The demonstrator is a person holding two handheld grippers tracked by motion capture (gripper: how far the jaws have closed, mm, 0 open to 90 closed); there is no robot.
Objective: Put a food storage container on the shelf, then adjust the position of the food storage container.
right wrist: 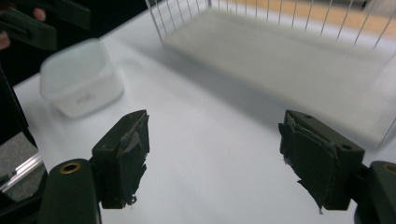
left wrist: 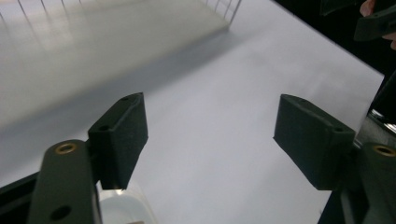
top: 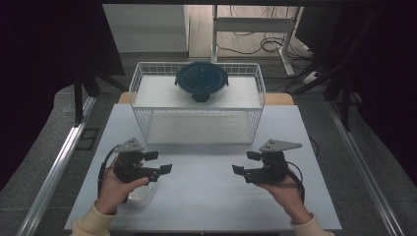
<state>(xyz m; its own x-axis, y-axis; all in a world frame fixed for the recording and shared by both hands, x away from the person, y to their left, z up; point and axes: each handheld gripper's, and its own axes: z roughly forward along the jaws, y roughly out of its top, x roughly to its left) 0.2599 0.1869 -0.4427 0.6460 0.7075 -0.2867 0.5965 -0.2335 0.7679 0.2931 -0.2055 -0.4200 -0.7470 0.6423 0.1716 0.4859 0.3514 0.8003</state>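
A person holds my two grippers low over the white table (top: 206, 194), jaws pointing toward each other. My left gripper (top: 160, 162) is open with nothing between its jaws; in the left gripper view (left wrist: 210, 140) there is bare tabletop between them. My right gripper (top: 244, 162) is open too, and its worn pads (right wrist: 128, 154) frame empty table. A white square plastic container (top: 143, 192) sits on the table just beneath the left hand; the right gripper view shows it (right wrist: 81, 79) beside the left gripper.
A white wire two-level rack (top: 147, 123) stands at the table's far side, its lower shelf (right wrist: 289, 51) open toward me. A round container with a dark lid (top: 201, 81) rests on its top shelf. Metal rails run along both table sides.
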